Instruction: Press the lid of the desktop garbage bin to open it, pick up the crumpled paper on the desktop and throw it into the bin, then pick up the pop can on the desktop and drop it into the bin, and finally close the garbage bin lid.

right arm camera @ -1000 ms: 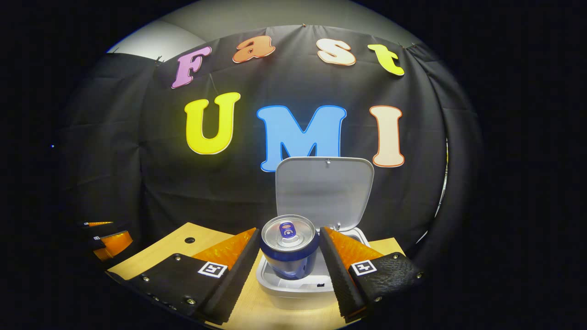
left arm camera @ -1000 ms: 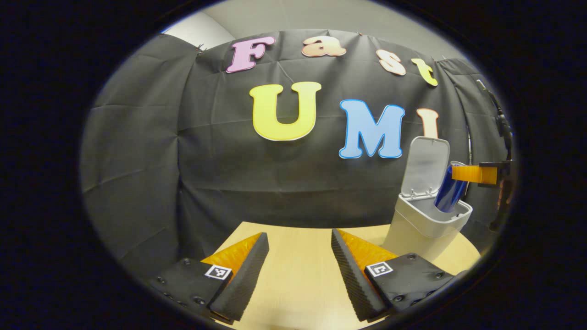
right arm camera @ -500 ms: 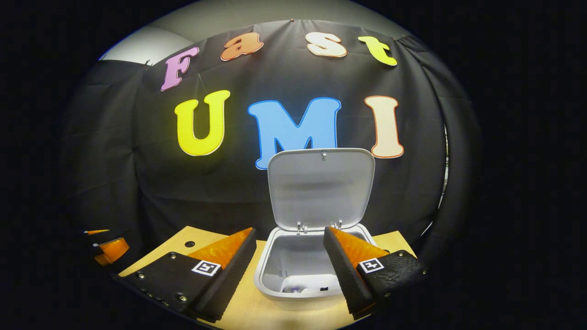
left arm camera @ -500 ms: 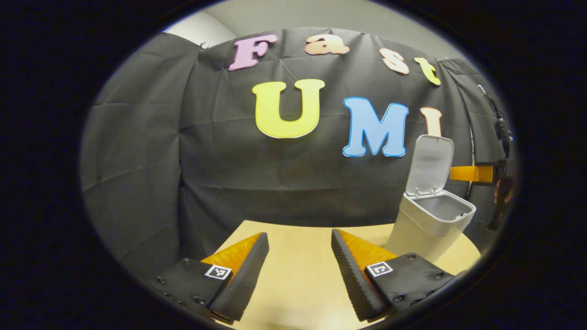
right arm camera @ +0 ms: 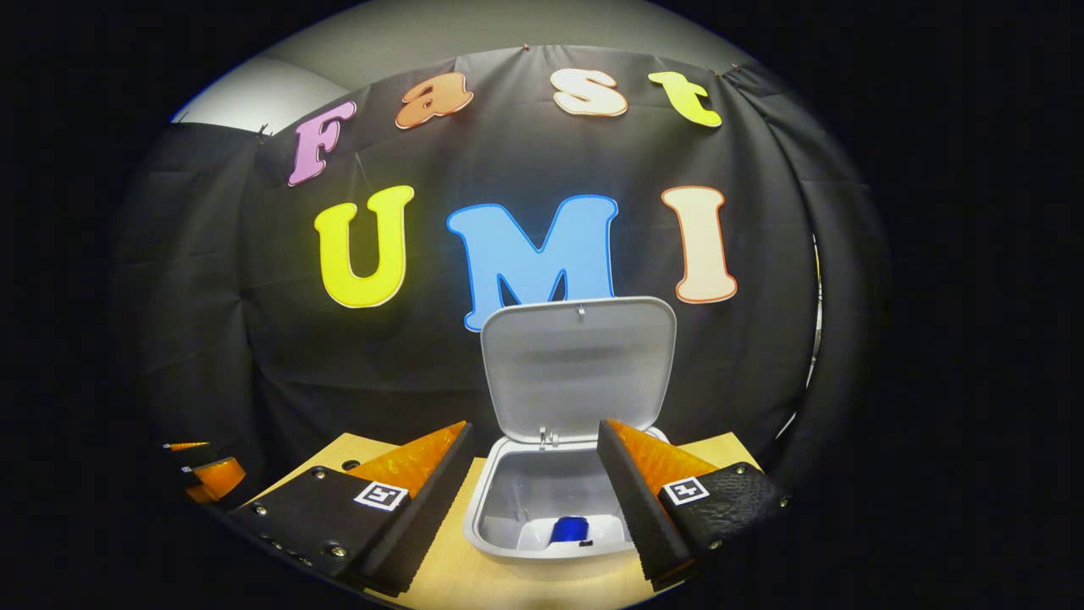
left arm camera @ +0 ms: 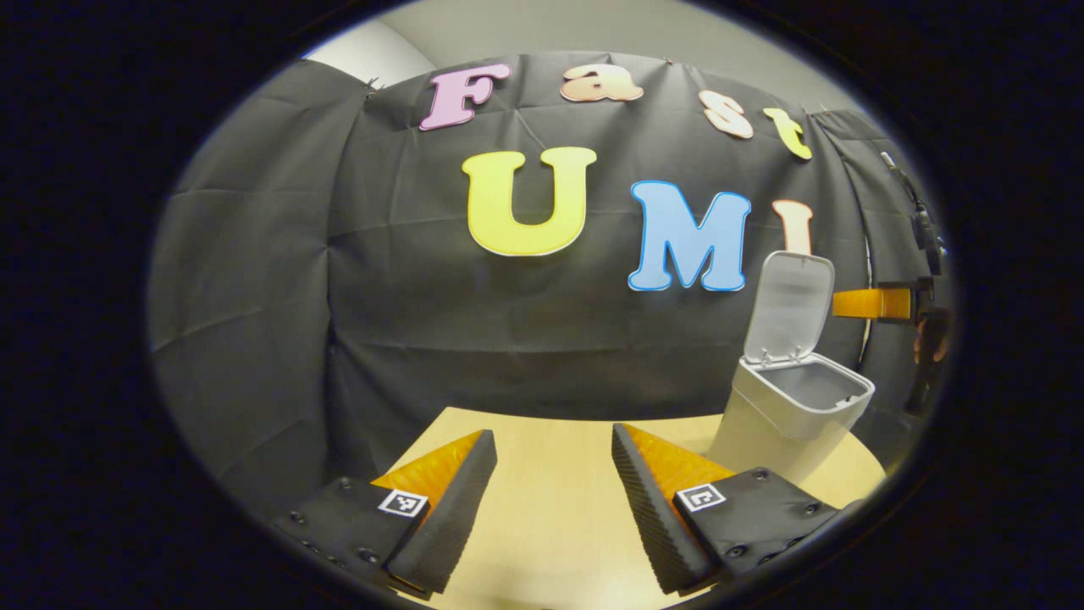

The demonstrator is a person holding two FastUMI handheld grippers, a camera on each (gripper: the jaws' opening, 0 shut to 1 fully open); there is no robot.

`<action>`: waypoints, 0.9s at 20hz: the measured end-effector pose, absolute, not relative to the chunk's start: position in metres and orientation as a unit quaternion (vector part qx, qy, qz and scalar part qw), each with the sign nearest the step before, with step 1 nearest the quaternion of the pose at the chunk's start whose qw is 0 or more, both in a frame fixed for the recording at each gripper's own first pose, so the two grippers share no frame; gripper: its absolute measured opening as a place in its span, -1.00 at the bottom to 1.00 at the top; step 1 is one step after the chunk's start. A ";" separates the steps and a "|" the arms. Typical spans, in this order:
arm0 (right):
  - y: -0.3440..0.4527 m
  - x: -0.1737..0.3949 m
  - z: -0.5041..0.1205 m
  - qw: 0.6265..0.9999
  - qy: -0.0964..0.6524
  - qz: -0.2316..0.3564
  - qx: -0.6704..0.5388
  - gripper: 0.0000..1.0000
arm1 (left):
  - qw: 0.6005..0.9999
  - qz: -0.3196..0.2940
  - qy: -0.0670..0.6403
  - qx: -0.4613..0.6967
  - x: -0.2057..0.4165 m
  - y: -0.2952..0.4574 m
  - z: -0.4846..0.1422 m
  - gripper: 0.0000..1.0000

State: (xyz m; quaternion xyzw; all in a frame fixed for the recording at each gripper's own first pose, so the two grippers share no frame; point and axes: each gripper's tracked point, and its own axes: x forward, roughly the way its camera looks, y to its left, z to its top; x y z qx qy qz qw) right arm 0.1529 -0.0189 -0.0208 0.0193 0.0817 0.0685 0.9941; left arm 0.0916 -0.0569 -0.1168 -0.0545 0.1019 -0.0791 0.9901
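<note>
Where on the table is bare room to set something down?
The table is bare between and ahead of the left tongs, back to the cloth. Its right end is crowded: the bin stands there, lid up, the right tongs open before its mouth.
</note>
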 end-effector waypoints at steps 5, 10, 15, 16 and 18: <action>-0.018 0.166 0.017 0.996 0.046 0.073 0.016 0.87 | 0.990 -0.081 0.105 -0.053 0.090 -0.056 -0.116 0.99; -0.023 0.183 0.054 0.998 0.009 0.060 0.001 0.87 | 0.990 -0.075 0.110 -0.052 0.090 -0.054 -0.118 0.89; -0.031 0.206 0.073 0.999 -0.019 0.027 -0.023 0.87 | 0.989 -0.063 0.117 -0.057 0.090 -0.051 -0.117 0.99; -0.033 0.211 0.075 0.999 -0.025 0.018 -0.029 0.87 | 0.990 -0.059 0.118 -0.057 0.090 -0.051 -0.117 0.83; -0.034 0.222 0.082 0.998 -0.039 0.005 -0.041 0.87 | 0.990 -0.049 0.119 -0.060 0.090 -0.050 -0.117 0.99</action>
